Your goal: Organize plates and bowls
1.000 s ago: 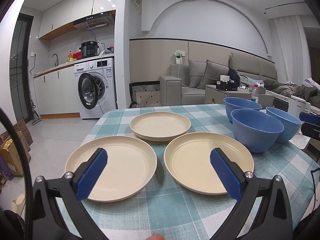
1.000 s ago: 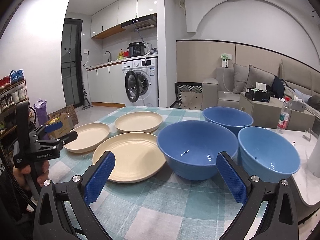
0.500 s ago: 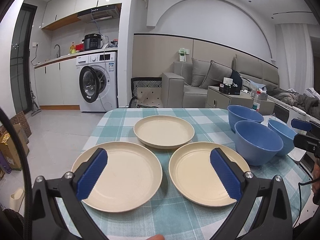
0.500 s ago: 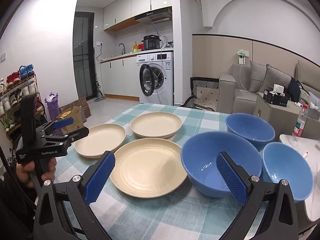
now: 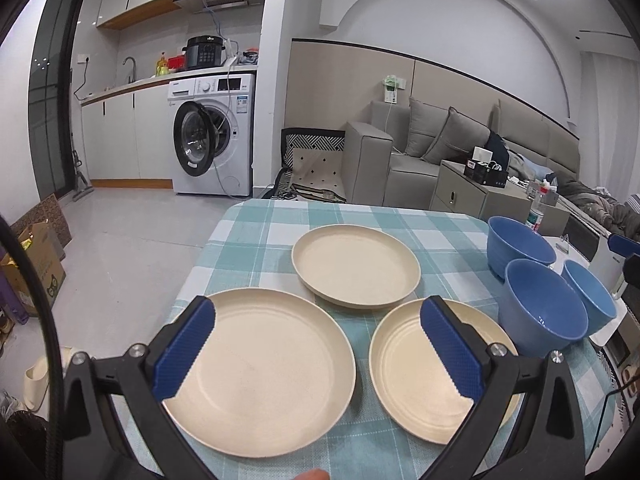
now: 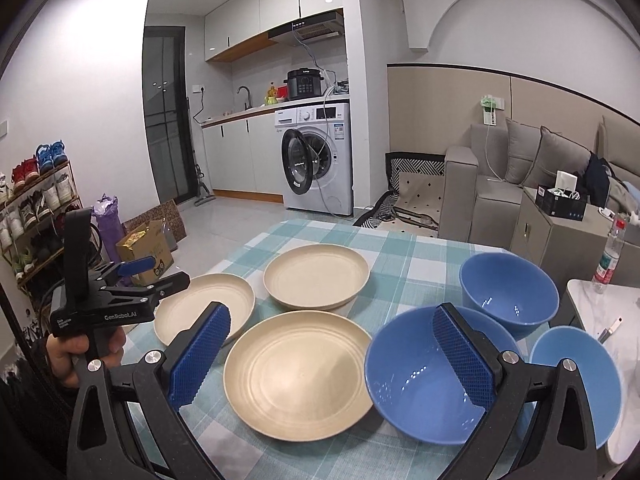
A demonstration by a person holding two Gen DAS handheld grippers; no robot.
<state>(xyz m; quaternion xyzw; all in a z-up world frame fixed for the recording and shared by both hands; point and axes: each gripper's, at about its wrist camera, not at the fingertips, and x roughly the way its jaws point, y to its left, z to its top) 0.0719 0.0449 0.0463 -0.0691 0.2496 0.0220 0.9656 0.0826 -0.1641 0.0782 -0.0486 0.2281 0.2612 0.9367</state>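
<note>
Three cream plates lie apart on the checked tablecloth: a near left plate [image 5: 260, 372], a near right plate [image 5: 424, 372] and a far plate [image 5: 356, 266]. Three blue bowls stand to their right: a near bowl [image 6: 424, 372], a far bowl [image 6: 508, 294] and a right bowl [image 6: 576, 376]. My left gripper [image 5: 318, 350] is open and empty, raised above the two near plates; it also shows in the right wrist view [image 6: 140, 276]. My right gripper [image 6: 332, 356] is open and empty, raised above the near right plate [image 6: 300, 372] and the near bowl.
The table [image 5: 272, 216] has its far edge toward a washing machine [image 5: 212, 136] and a sofa [image 5: 420, 152]. A white side table [image 6: 608, 312] with a bottle [image 6: 608, 256] stands at the right. Boxes [image 5: 36, 268] sit on the floor at the left.
Both grippers have risen and pulled back, so plates and bowls look smaller and lower in view. Both stay open and nothing on the table moved.
</note>
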